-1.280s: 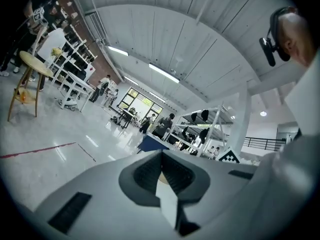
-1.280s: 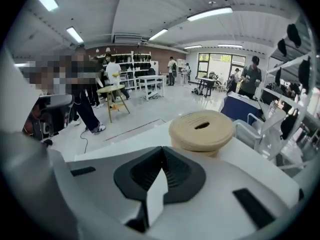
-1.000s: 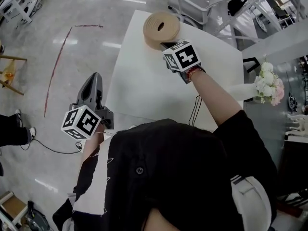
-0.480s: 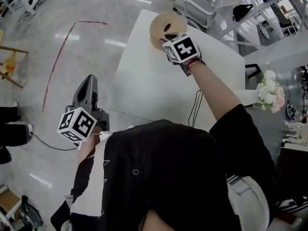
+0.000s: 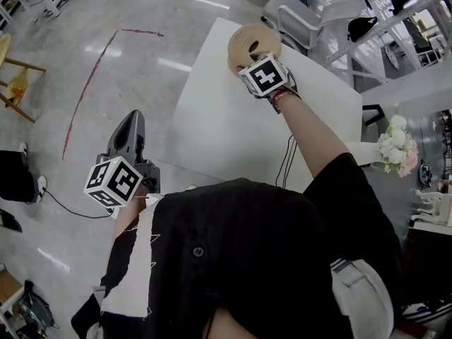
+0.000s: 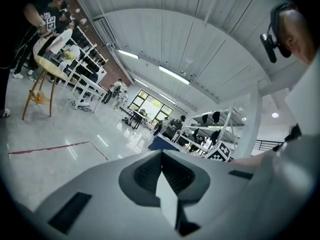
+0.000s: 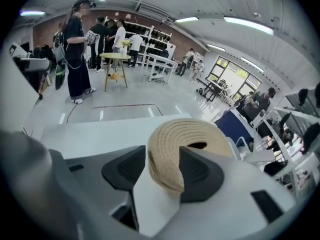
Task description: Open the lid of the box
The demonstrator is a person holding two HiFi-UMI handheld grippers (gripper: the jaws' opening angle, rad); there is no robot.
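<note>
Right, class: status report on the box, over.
Left gripper shut, off the table. Right gripper opening, woven box rim between jaws. Nothing blocking.

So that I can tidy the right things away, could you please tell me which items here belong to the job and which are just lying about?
Job: woven round box on the white table; right claw, jaws opening with the box's rim between them; left claw, shut, held aside over the floor.
Lying about: flowers; chair; wooden stool.
</note>
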